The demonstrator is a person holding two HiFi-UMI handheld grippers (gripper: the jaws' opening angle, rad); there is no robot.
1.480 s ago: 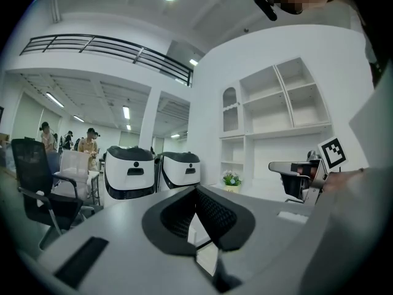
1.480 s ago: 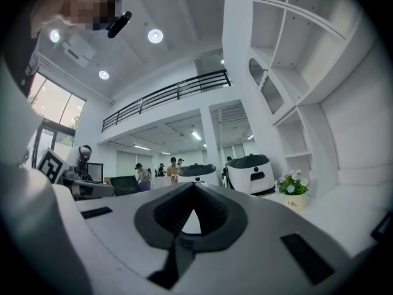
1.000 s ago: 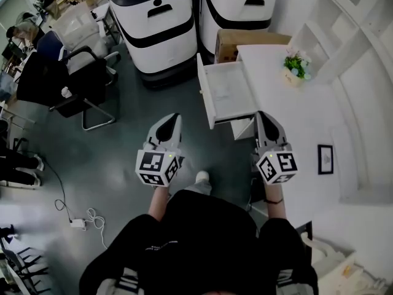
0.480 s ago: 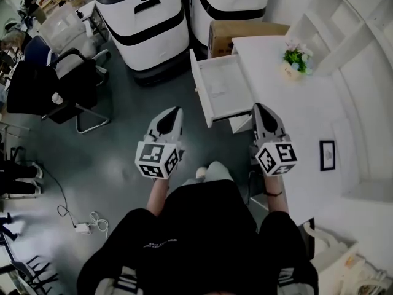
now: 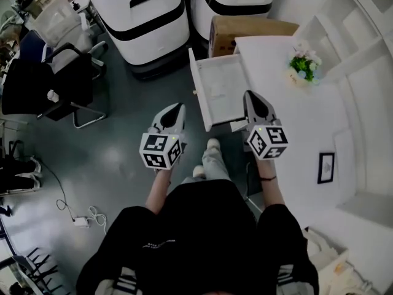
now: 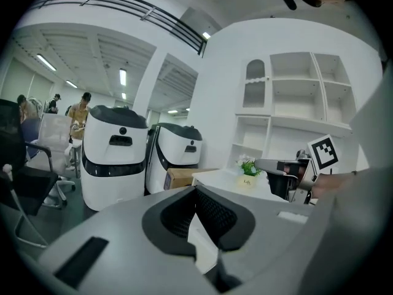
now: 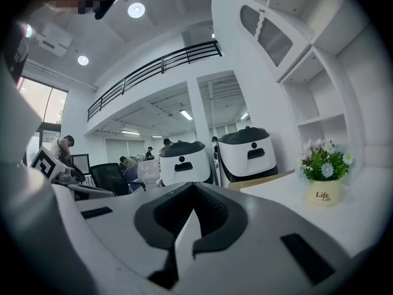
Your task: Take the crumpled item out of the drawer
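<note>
1. Crumpled item (image 5: 216, 91), head view: probably the faint pale patch in the open drawer (image 5: 199, 91), too small to be sure. Left tool (image 5: 174, 108) hangs well short of the drawer. Right tool (image 5: 250, 96) is near its corner.
2. Left gripper view: tool clenched, empty. White surface (image 6: 218, 178) ahead, shelves (image 6: 295, 91) beyond.
3. Right gripper view: clenched, empty. Reaching in clenched would likely shove the item deeper. Flowerpot (image 7: 323, 192) stands on the surface, with white machines (image 7: 181, 163) behind.
</note>
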